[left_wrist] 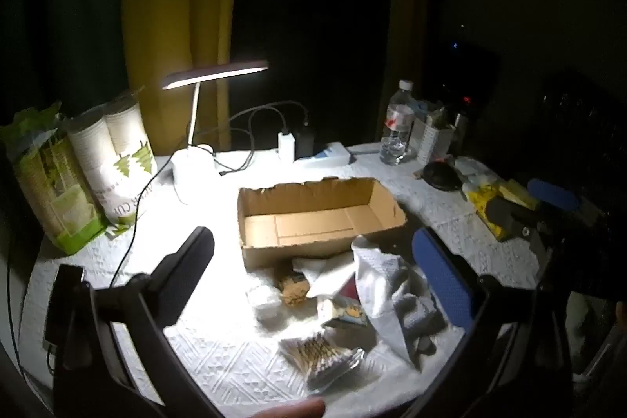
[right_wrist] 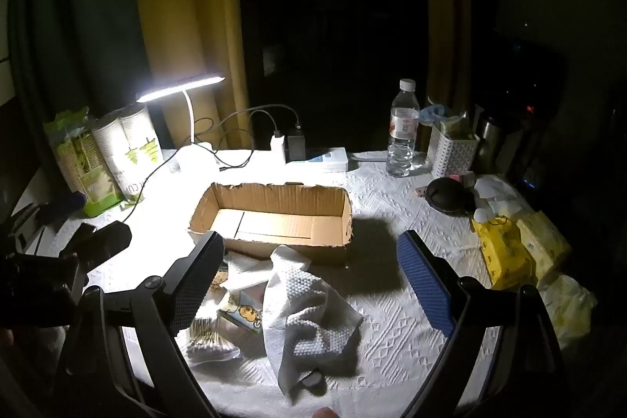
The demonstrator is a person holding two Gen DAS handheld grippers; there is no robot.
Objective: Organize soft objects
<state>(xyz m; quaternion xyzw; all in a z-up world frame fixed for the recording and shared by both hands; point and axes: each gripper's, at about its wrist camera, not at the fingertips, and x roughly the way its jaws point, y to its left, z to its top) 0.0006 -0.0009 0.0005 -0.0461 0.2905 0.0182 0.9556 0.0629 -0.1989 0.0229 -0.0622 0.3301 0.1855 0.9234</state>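
both grippers, left gripper [left_wrist: 313, 269] and right gripper [right_wrist: 309, 285], hang spread wide and empty over the crumpled paper towel [right_wrist: 301, 304] at center frame below the cardboard box [right_wrist: 274, 218], so a sloppy pinch could drag the cotton swabs [right_wrist: 203, 333] along

Brown cardboard box [right_wrist: 274, 218], white embossed towel [right_wrist: 305, 304], yellow curtain [right_wrist: 188, 6].
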